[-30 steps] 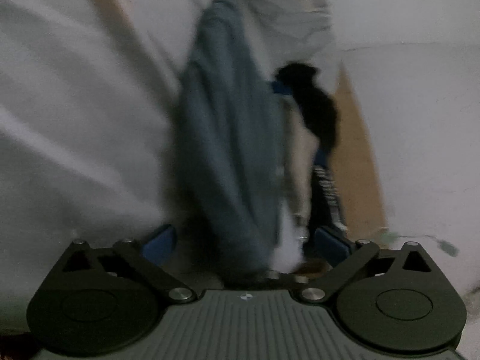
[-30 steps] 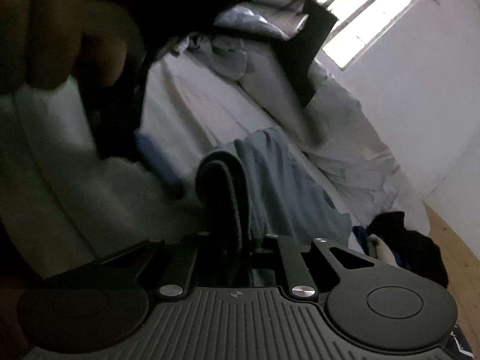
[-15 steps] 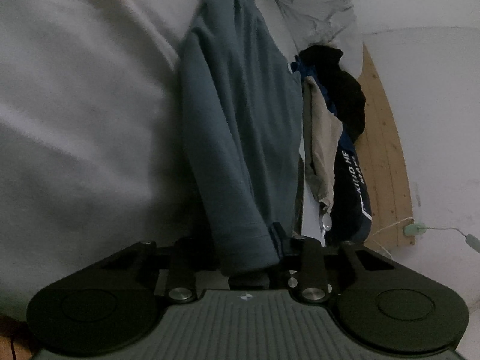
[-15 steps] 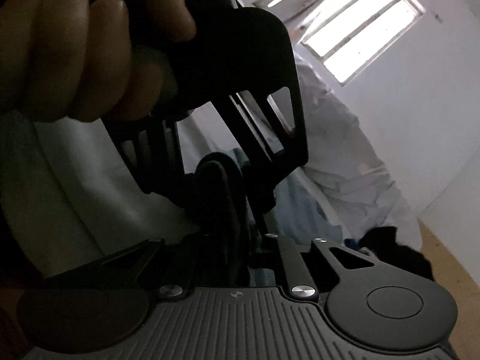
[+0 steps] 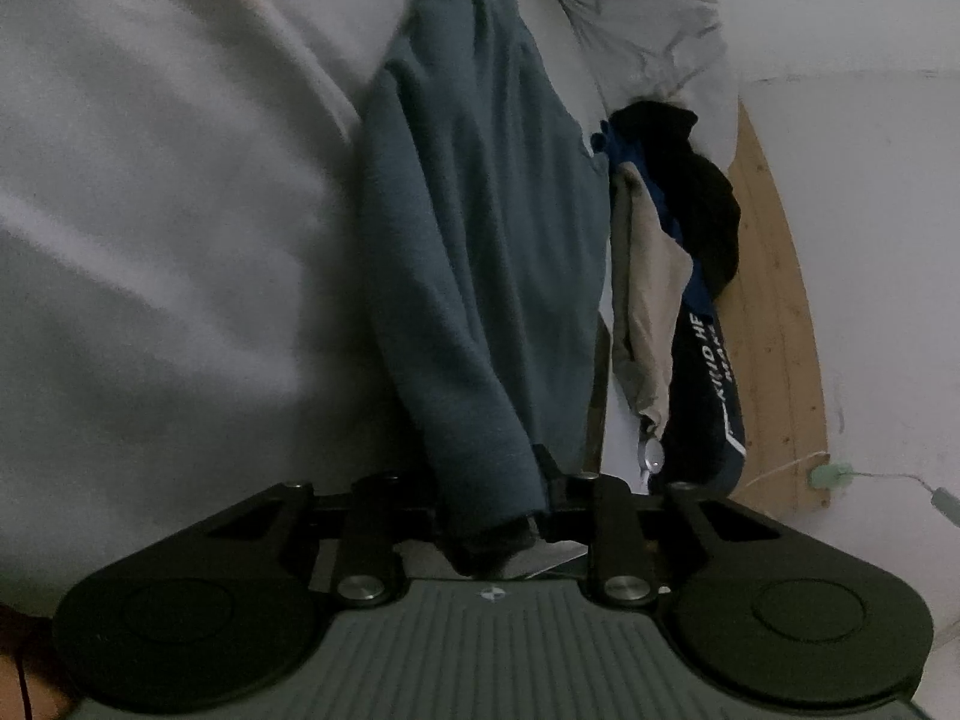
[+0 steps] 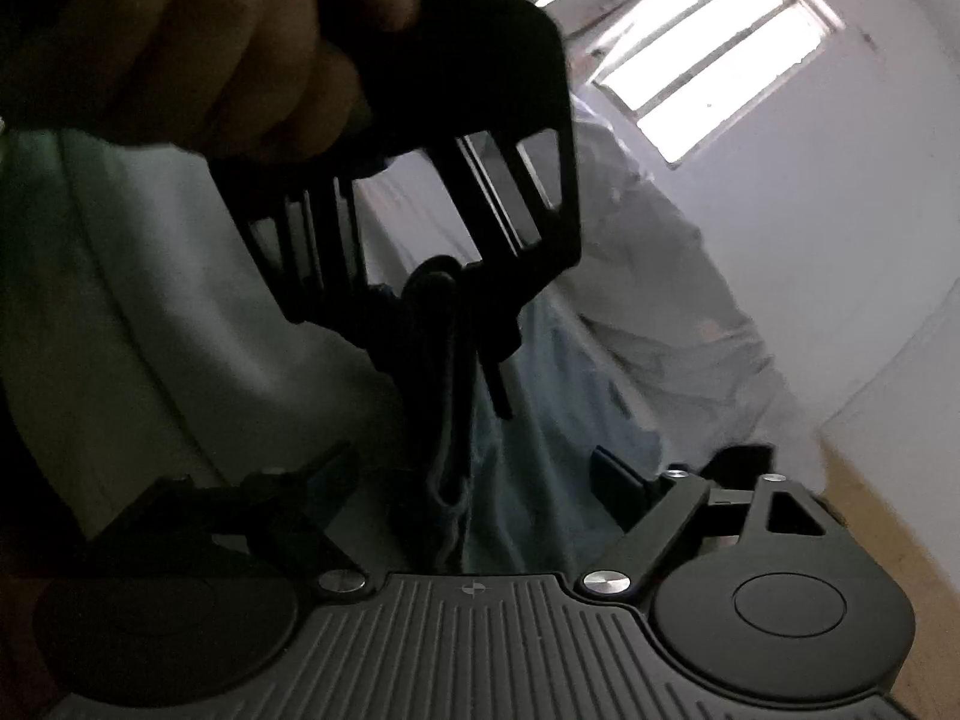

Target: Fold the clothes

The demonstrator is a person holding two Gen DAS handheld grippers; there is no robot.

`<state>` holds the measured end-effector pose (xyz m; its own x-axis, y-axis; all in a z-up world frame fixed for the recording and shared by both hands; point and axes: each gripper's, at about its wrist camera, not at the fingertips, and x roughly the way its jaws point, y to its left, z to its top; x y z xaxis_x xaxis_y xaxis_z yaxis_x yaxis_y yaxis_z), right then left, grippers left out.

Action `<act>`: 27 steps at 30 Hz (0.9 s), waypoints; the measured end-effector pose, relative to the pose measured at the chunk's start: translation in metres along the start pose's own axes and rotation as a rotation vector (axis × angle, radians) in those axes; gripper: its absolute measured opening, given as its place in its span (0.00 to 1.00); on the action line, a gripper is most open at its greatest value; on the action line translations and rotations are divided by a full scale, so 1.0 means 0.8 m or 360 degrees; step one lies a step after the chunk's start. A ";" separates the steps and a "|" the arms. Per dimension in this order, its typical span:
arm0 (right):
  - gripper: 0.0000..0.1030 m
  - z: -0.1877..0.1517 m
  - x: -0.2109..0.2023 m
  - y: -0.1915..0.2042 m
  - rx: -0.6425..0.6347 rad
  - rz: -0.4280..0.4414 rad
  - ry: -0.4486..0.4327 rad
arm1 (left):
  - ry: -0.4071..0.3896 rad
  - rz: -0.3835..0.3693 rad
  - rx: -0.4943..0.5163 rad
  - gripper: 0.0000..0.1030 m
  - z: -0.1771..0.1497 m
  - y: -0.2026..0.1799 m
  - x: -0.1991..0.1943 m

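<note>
White bedding (image 5: pixel 150 240) is spreading out under both tools in the dim room. Nearest, the left gripper (image 5: pixel 498 510) is clenching the cuff end of a blue-grey sweater (image 5: pixel 480 210), which is stretching away ahead of its fingers. The right gripper (image 6: pixel 480 480) is standing with its fingers released, the cloth hanging loose between them. Beyond the left fingers to the right, a heap of dark clothes (image 5: pixel 690 228) is lying beside a wooden floor (image 5: pixel 774 300).

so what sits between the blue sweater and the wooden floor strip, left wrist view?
A pile of clothes lies there: a beige garment, a black one, and a navy piece with white lettering. It lies right beside the blue sweater, left of the wooden floor.
</note>
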<state>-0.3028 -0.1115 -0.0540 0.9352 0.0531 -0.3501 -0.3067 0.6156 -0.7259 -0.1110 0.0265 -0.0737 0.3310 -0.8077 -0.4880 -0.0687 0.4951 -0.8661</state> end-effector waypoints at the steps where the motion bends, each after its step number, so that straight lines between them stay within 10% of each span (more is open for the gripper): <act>1: 0.83 -0.001 0.001 -0.002 0.0008 -0.0005 0.0003 | 0.0001 0.0004 0.0004 0.34 0.000 -0.002 0.002; 6: 0.83 -0.008 0.007 -0.009 0.0047 -0.0028 0.0015 | -0.0015 0.0019 0.0001 0.16 -0.002 -0.010 0.001; 17: 0.82 -0.035 0.044 -0.032 0.0046 -0.0119 0.0072 | -0.0070 -0.0047 0.0010 0.15 0.005 -0.045 -0.017; 27: 0.60 -0.097 0.065 -0.070 -0.0224 -0.0150 0.0112 | -0.0135 -0.0105 0.0006 0.14 0.016 -0.072 -0.033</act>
<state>-0.2510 -0.2040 -0.0772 0.9478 -0.0579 -0.3135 -0.2445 0.4988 -0.8315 -0.1041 0.0235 -0.0097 0.4131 -0.8086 -0.4189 -0.0404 0.4433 -0.8955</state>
